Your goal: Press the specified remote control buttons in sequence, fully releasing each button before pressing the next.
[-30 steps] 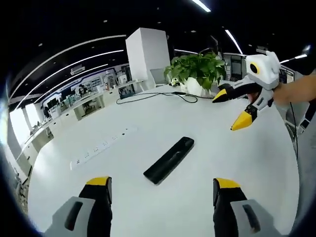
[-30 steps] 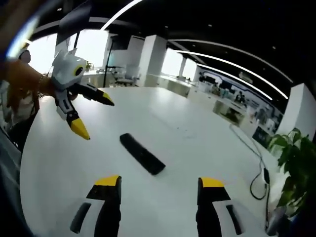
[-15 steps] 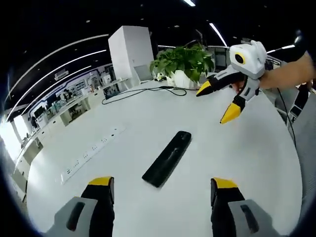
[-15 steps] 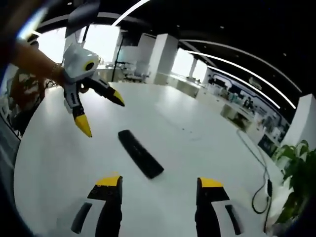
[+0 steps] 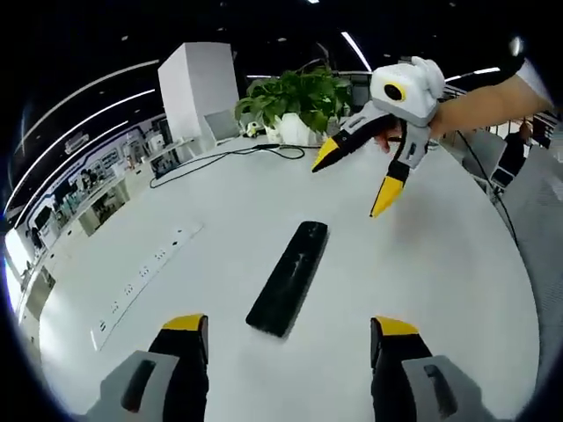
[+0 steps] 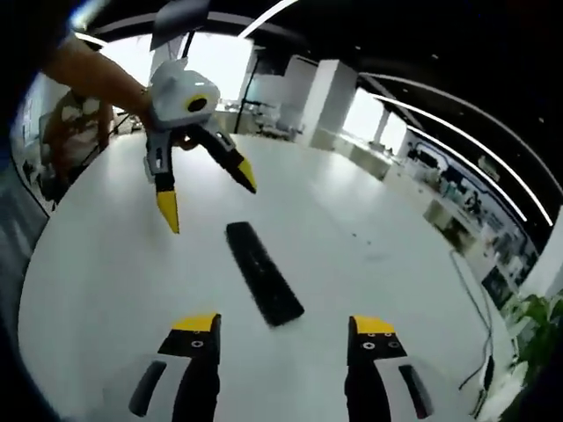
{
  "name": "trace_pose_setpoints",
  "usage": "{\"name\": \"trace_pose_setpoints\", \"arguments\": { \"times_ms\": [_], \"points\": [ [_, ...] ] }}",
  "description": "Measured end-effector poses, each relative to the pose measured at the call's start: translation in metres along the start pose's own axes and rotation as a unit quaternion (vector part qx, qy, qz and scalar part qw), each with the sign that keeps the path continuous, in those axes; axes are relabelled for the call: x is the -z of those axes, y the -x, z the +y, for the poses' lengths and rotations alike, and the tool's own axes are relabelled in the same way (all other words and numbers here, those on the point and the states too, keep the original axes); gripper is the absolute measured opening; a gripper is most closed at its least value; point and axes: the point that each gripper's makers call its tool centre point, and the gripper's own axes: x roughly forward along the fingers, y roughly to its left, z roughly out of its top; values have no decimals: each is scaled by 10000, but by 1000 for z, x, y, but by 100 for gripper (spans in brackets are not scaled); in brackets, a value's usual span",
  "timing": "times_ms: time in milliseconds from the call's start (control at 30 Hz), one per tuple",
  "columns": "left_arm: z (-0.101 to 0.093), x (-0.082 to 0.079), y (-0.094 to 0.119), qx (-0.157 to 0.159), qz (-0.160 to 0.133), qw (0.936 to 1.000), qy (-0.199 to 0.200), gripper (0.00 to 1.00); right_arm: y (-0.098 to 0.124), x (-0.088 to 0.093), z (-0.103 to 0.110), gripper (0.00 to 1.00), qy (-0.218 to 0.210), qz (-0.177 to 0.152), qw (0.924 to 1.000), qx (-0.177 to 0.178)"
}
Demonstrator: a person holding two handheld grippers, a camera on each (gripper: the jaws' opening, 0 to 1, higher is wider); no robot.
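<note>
A black remote control (image 5: 287, 279) lies flat on the round white table (image 5: 440, 264), pointing away from my left gripper (image 5: 288, 327). That gripper is open, and the remote's near end sits just ahead of its yellow-tipped jaws. My right gripper (image 5: 350, 185) hangs open in the air above and to the right of the remote's far end. In the right gripper view the remote (image 6: 264, 272) lies ahead of my open right gripper (image 6: 282, 325). The left gripper (image 6: 208, 202) hovers open past its far end, touching nothing.
A potted plant (image 5: 295, 95) and a black cable (image 5: 230, 155) sit at the table's far edge. A white power strip (image 5: 141, 272) lies to the left. A white pillar (image 5: 198, 88) stands behind. A person's forearm (image 5: 479, 95) holds the right gripper.
Both grippers have drawn closer to the remote. Each now shows lower and nearer the remote's far end in the other's view. The remote has stayed in place.
</note>
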Motion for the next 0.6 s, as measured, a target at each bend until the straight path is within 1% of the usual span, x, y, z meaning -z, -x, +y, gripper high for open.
{"name": "trace_pose_setpoints", "arguments": {
  "times_ms": [100,167,233,300,367,433,500,600],
  "points": [
    [4,-3,-2,100,-46,9999,7,74,-5,-2,-5,54,23,2,10000,-70],
    [6,-5,-4,163,-46,9999,10,74,-12,-2,-12,53,47,32,9999,-132],
    [4,-2,-6,313,56,9995,-92,74,-17,-1,-16,53,49,68,9998,-189],
    [2,2,-9,443,177,9986,-216,72,-20,3,-17,53,81,142,9994,-308],
    [3,4,-11,507,217,9983,-213,71,-22,6,-18,52,160,232,9990,-354],
    [4,4,-12,531,233,9981,-210,70,-23,8,-17,52,208,262,9987,-396],
    [5,4,-13,573,237,9979,-191,69,-27,9,-21,51,194,283,9985,-432],
    [5,5,-16,626,268,9974,-220,66,-26,12,-14,50,204,312,9980,-519]
  ]
}}
